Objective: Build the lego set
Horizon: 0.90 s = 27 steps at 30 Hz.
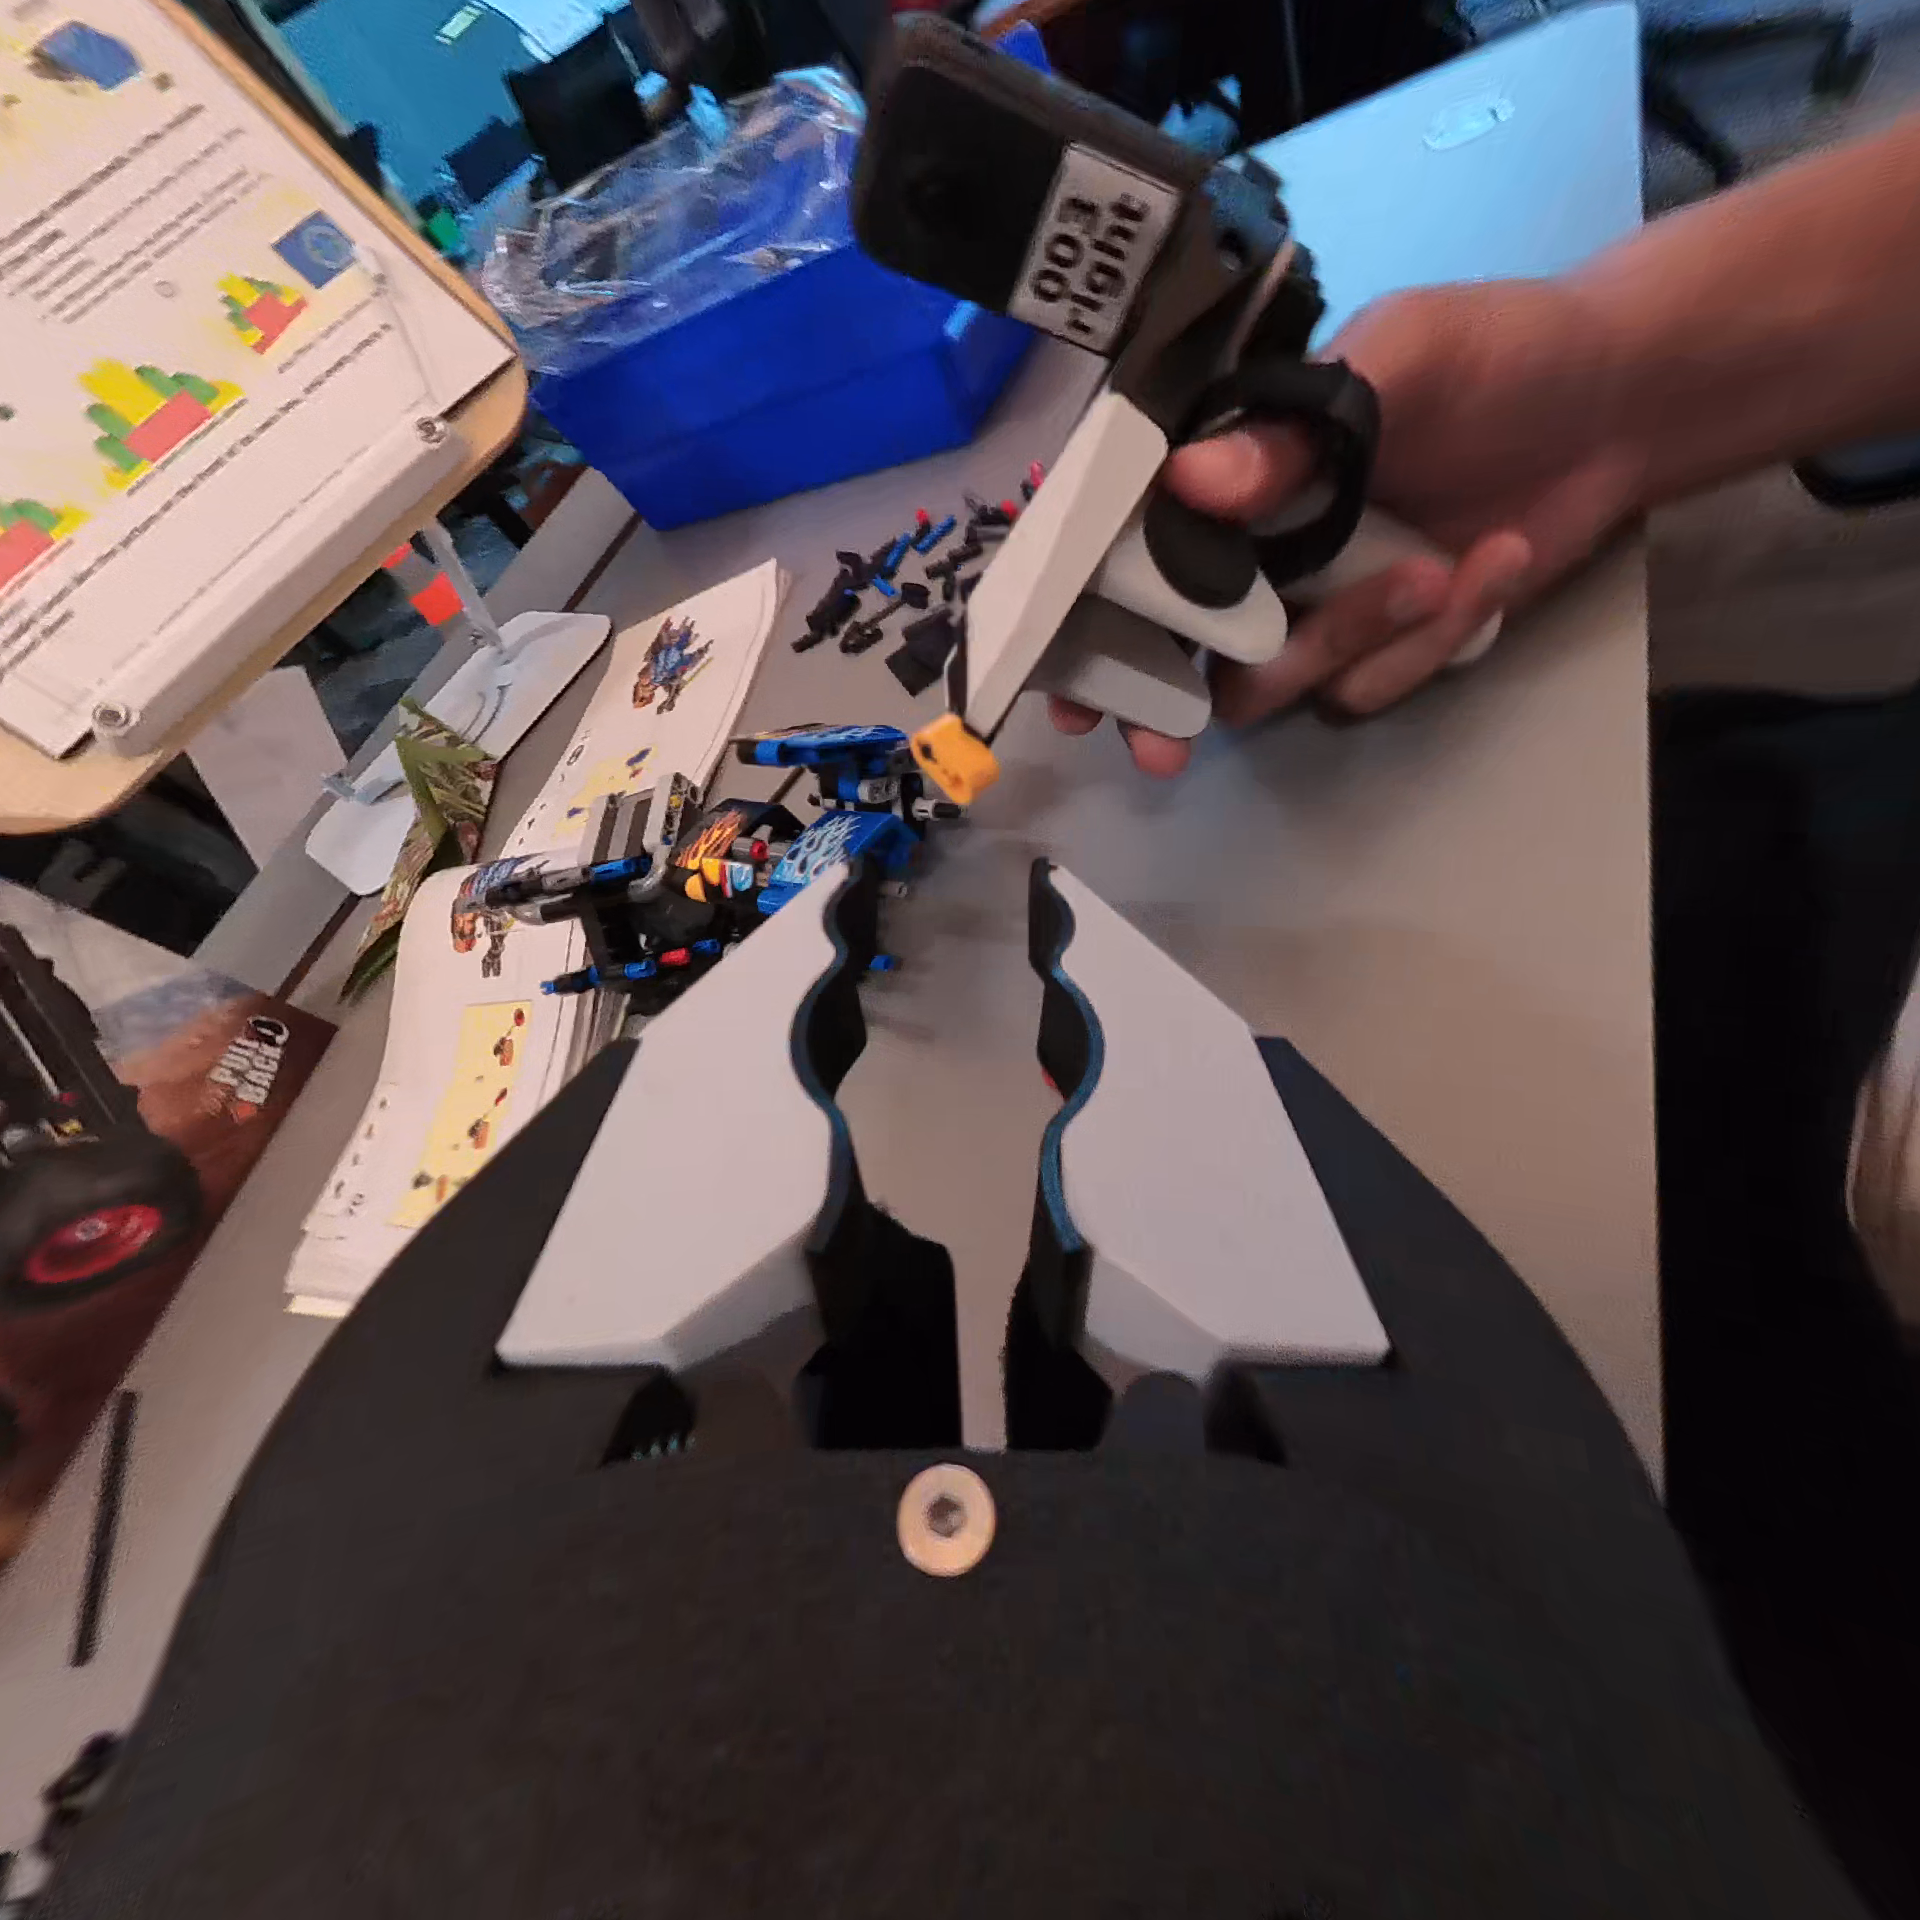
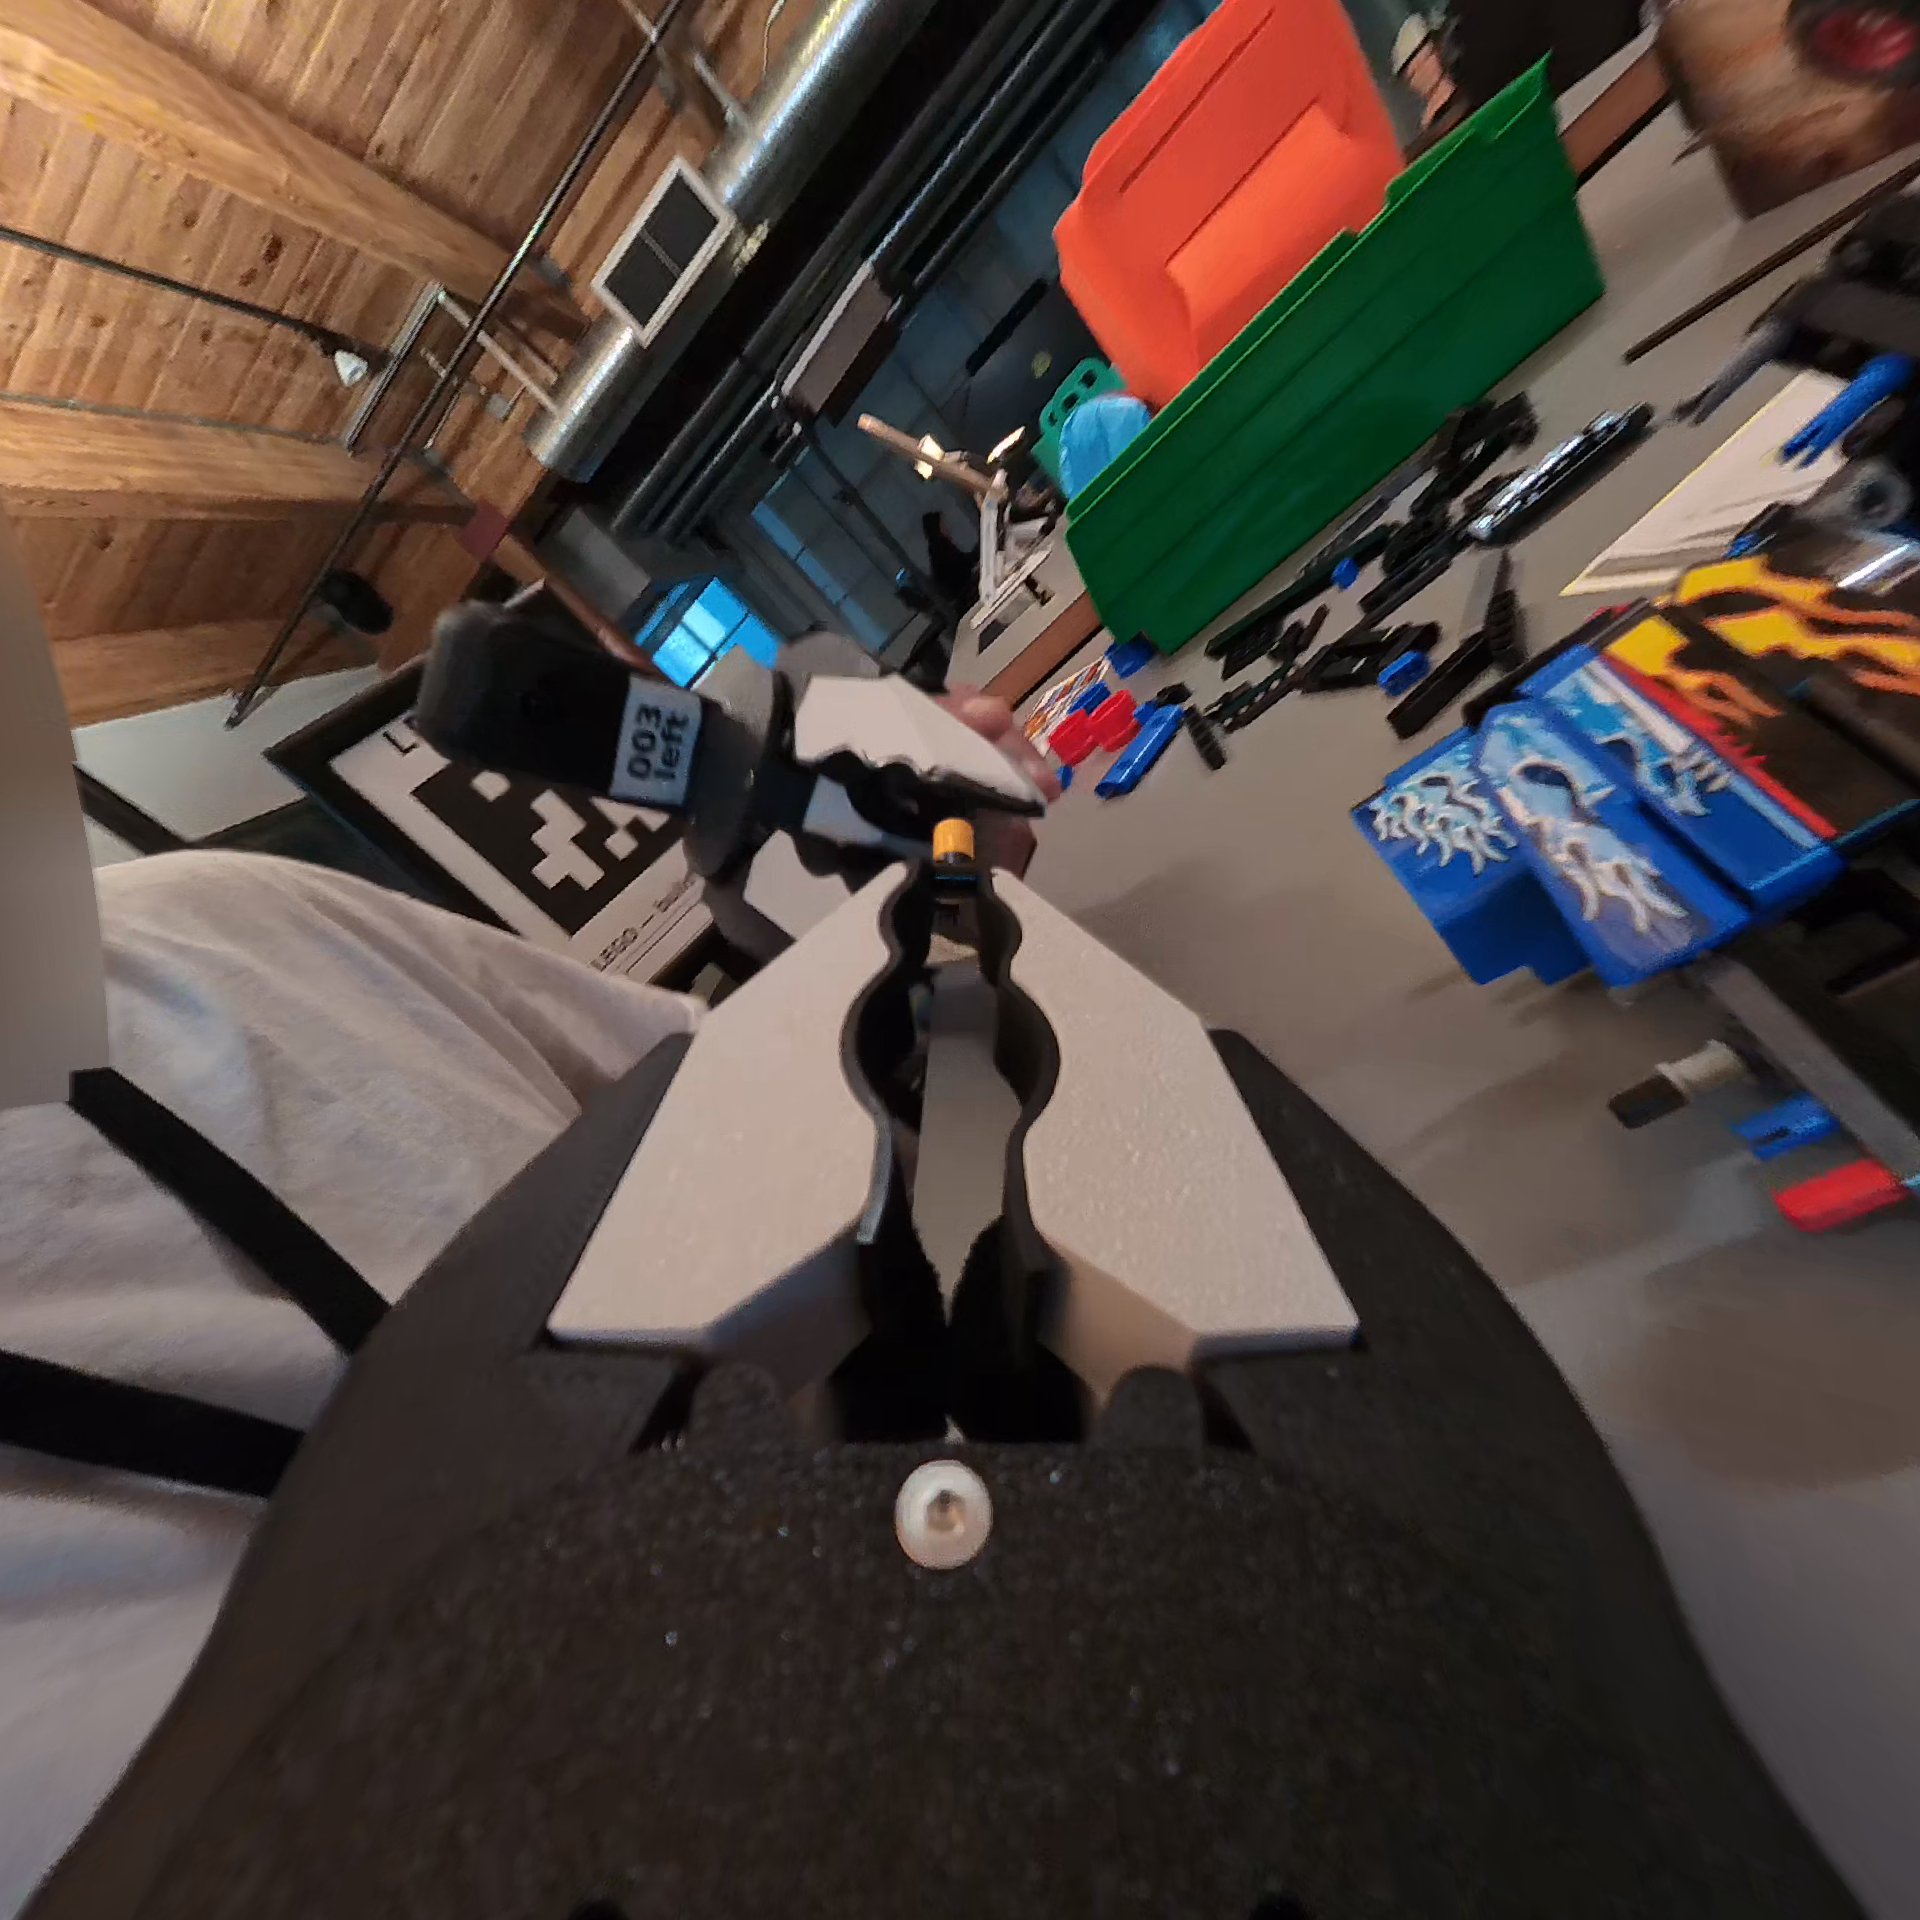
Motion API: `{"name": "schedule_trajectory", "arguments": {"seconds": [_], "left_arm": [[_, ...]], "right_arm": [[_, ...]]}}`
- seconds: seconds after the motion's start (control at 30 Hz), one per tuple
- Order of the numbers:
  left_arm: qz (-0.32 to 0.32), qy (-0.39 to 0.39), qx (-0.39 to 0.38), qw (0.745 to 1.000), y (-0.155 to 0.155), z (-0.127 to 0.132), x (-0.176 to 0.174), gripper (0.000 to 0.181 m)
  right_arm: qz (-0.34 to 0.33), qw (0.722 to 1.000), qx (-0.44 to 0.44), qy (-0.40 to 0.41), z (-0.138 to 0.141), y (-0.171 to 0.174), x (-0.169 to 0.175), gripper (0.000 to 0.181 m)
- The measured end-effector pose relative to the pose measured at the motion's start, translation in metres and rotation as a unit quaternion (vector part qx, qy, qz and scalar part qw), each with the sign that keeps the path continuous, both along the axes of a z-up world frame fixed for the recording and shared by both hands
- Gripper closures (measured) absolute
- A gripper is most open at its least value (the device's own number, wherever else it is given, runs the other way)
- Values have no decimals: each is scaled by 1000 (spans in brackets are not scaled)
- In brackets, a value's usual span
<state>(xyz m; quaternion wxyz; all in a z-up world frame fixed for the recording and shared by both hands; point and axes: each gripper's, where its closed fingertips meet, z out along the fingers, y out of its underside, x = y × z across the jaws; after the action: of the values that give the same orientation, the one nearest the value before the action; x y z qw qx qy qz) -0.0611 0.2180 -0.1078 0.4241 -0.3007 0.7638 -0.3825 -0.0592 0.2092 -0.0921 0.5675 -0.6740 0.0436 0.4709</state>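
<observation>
A part-built blue and black lego car (image 1: 748, 842) with flame stickers lies on the grey table (image 1: 1351, 935), partly on the instruction sheets. Its blue panels show at the right of the right wrist view (image 2: 1558, 831). My left gripper (image 1: 945, 883) is open and empty, its tips just right of the car. My right gripper (image 2: 951, 883) is shut on a small yellow lego piece (image 2: 952, 836). In the left wrist view the right gripper (image 1: 971, 727) holds that yellow piece (image 1: 954, 756) just above the car's right end. The left gripper (image 2: 935, 779) shows beyond it in the right wrist view.
Loose black, blue and red pieces (image 1: 914, 582) lie behind the car. A blue bin (image 1: 779, 384), a green bin (image 2: 1351, 416), an orange bin (image 2: 1226, 187), instruction sheets (image 1: 457, 1070), the set's box (image 1: 125, 1164) and a tilted poster board (image 1: 208, 343) stand around. My two grippers' fingertips are within a few centimetres of each other.
</observation>
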Motion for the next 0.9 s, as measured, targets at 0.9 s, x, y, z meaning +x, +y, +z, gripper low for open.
{"name": "schedule_trajectory", "arguments": {"seconds": [0.9], "left_arm": [[-73,17,-267,961,13,36,2,167]], "right_arm": [[-104,980,72,-154,10,-9,16,146]]}}
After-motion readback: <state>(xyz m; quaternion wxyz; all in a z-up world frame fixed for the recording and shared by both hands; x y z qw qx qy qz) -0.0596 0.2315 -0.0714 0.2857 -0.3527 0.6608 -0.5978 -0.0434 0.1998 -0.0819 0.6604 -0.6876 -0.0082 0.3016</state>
